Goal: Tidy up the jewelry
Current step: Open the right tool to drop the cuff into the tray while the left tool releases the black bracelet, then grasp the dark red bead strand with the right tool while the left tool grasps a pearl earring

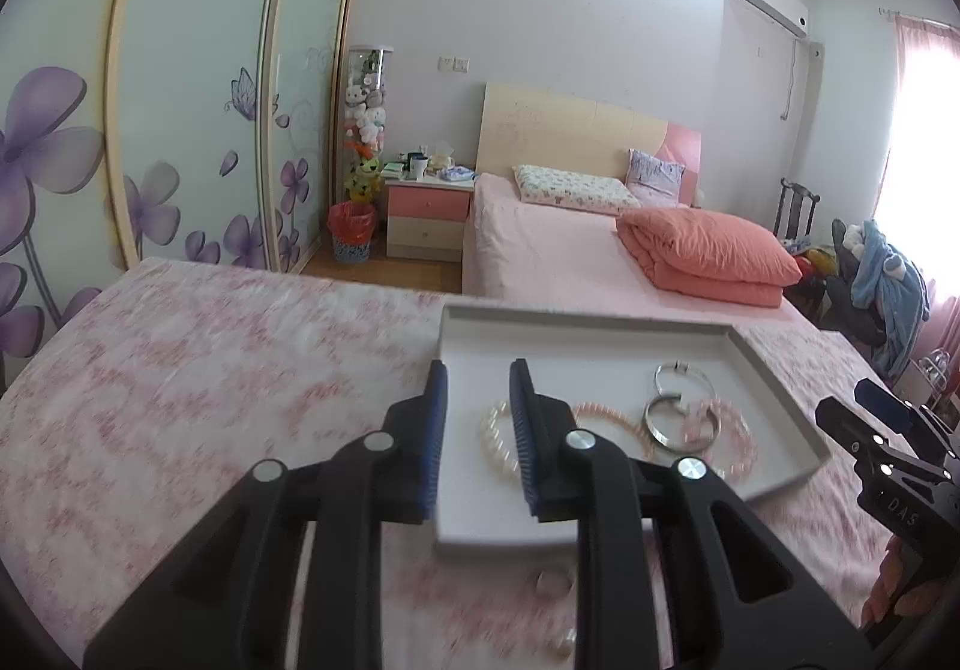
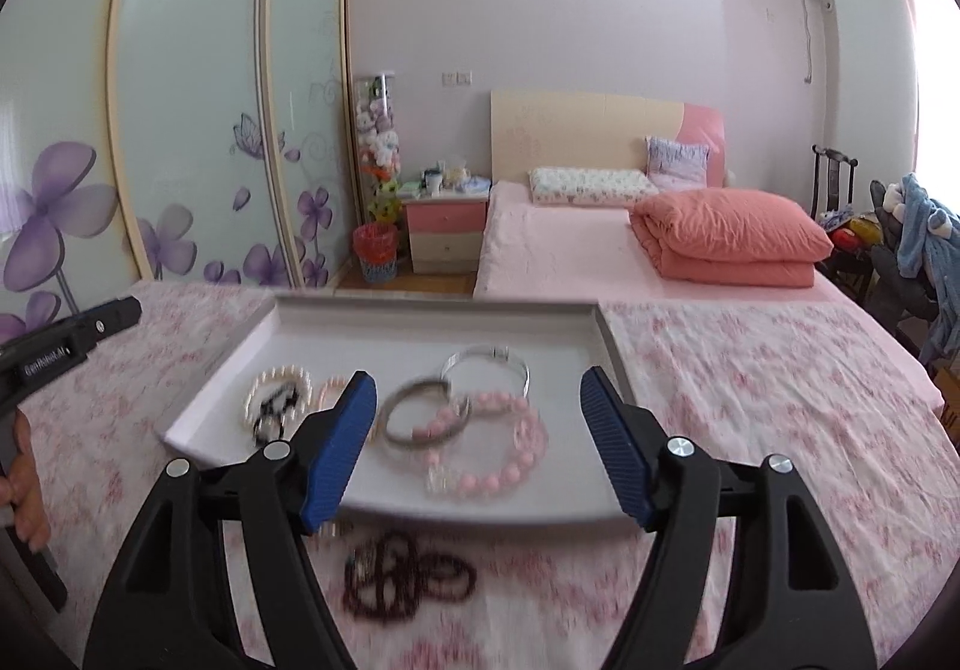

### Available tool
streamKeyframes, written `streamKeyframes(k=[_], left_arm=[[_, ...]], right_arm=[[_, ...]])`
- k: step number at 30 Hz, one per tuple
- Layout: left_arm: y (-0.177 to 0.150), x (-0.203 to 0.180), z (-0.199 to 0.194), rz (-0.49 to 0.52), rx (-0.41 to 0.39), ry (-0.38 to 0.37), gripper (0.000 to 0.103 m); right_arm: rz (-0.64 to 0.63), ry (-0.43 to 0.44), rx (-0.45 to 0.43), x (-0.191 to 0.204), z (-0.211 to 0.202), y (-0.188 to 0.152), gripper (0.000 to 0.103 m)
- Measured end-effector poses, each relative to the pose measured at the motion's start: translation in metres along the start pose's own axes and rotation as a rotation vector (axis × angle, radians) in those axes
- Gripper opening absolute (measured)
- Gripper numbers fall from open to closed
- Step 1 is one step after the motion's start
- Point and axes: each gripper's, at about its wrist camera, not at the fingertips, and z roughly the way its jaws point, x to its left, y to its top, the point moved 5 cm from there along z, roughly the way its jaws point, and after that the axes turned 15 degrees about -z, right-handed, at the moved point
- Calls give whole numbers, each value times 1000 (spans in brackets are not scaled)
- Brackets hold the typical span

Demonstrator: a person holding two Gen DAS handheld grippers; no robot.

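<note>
Lettering "DAS" on right claw (image 1: 888, 418) | both spread, empty | left claw (image 1: 477, 418) over tray (image 1: 780, 370)

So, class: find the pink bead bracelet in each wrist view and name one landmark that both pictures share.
Left wrist view: the pink bead bracelet lies in the right part of the white tray, right of the left claw, beside the silver bangle.
Right wrist view: it lies lower centre, in the tray between the right claw's fingers, overlapping the bangle.
Shared landmark: the folded orange quilt on the bed.
</note>
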Motion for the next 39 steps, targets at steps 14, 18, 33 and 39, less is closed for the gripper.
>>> streamKeyframes(k=[14, 18, 33, 39], left_arm=[[-42, 54, -22, -44, 135, 36, 34], [-46, 56, -23, -47, 144, 37, 36], [-56, 42, -26, -33, 180, 11, 37], [-71, 21, -27, 3, 232, -34, 39]], right_arm=[[-69, 193, 289, 37, 13, -68, 75], [-74, 204, 333, 46, 25, -70, 82], [-94, 201, 368, 58, 39, -66, 17], [-12, 148, 393, 27, 25, -80, 14]])
